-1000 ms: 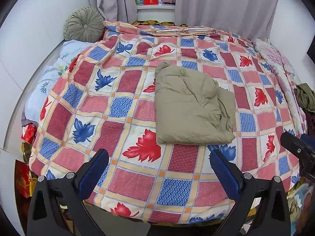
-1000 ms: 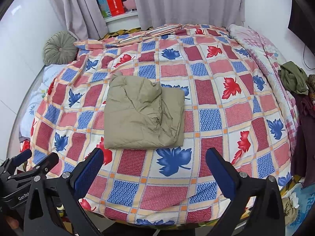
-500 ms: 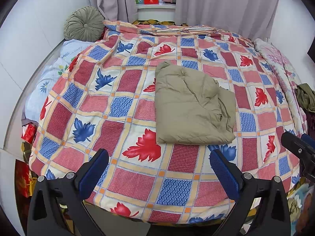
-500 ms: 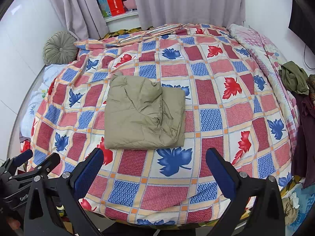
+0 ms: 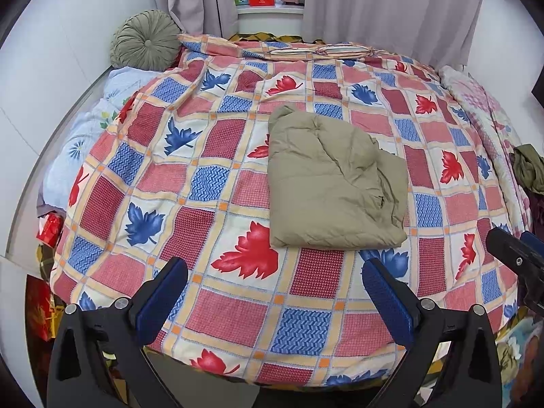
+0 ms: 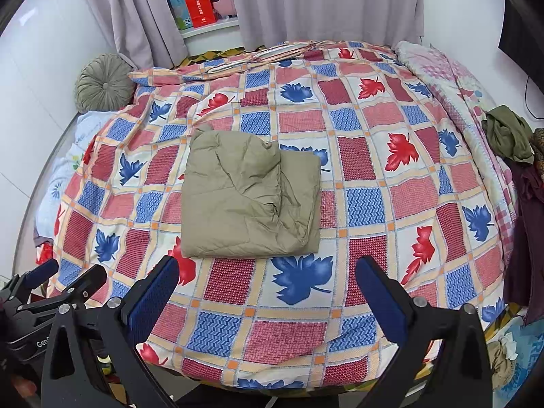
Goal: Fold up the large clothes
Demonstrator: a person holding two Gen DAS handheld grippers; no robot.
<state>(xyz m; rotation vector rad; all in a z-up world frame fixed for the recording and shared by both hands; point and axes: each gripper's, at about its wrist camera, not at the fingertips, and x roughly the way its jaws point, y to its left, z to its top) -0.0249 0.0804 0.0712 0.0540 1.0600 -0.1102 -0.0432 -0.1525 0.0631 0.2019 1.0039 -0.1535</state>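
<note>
An olive-green padded garment (image 5: 333, 183) (image 6: 248, 197) lies folded into a rough rectangle in the middle of the bed, on a leaf-patterned checked quilt (image 5: 217, 190) (image 6: 374, 176). My left gripper (image 5: 273, 294) hangs open over the bed's near edge, short of the garment, with nothing between its fingers. Over the same edge my right gripper (image 6: 267, 290) stands open and empty, just below the garment's near hem. The right gripper's tip shows at the right edge of the left wrist view, and the left gripper shows at the lower left of the right wrist view.
A round green cushion (image 5: 146, 44) sits at the far left by the wall. Grey curtains (image 6: 323, 3) and a windowsill with a red box (image 6: 199, 3) stand behind the bed. A pile of dark clothes (image 6: 510, 136) lies at the right. Clutter lies on the floor beside the bed.
</note>
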